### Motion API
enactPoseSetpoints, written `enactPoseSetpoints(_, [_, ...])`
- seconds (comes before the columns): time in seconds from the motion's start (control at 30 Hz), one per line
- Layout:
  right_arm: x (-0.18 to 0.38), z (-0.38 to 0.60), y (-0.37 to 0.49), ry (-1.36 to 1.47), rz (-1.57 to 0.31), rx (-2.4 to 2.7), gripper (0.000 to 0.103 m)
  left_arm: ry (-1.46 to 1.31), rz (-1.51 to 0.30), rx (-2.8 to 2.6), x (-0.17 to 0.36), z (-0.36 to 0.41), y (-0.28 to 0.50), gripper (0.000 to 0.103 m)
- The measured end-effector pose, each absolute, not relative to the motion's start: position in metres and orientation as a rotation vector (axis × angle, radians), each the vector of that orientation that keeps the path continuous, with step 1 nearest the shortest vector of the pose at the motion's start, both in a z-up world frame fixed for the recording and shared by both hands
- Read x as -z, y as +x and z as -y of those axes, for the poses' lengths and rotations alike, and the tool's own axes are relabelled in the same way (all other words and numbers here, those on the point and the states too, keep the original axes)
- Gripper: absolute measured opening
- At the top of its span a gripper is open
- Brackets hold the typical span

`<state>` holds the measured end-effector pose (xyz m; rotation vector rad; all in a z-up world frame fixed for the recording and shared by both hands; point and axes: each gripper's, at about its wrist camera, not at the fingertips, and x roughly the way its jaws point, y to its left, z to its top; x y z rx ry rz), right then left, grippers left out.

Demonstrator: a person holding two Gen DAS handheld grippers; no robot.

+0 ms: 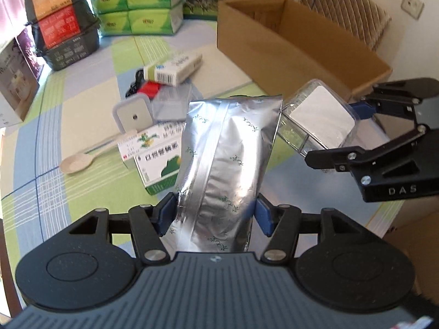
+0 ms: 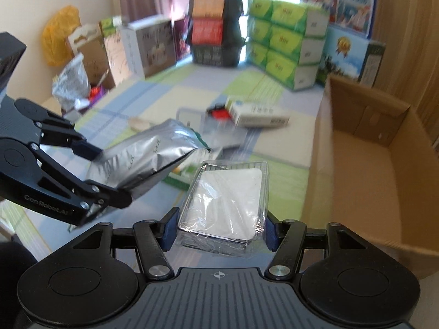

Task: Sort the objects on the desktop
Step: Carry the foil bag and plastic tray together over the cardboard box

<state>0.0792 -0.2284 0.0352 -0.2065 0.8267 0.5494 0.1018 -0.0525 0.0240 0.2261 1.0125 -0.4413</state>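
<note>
My left gripper is shut on a silver foil pouch, which stands up between the blue pads above the checked tablecloth. From the right wrist view the same pouch hangs tilted in the left gripper. My right gripper is shut on a clear plastic box with a white insert, lifted off the table. In the left wrist view that clear box sits just right of the pouch, held by the right gripper. An open cardboard box stands to the right.
On the cloth lie a white medicine box, a green-white medicine box, a beige spoon, a lidded container and a red-black item. Green tissue packs and a black basket line the back.
</note>
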Motion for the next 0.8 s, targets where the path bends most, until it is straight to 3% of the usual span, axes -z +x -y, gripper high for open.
enactPoseSetpoints(0.43, [-0.108,0.307,0.086,-0.186,-0.717,-0.418,0.057,0.16,-0.964,0.471,-0.102,0.131,0.124,0.055])
enactPoseSetpoints(0.8, [-0.1,0.392,0.119,-0.142,-0.752,-0.277,0.057,0.082,-0.989,0.519,-0.103,0.213,0.163,0.055])
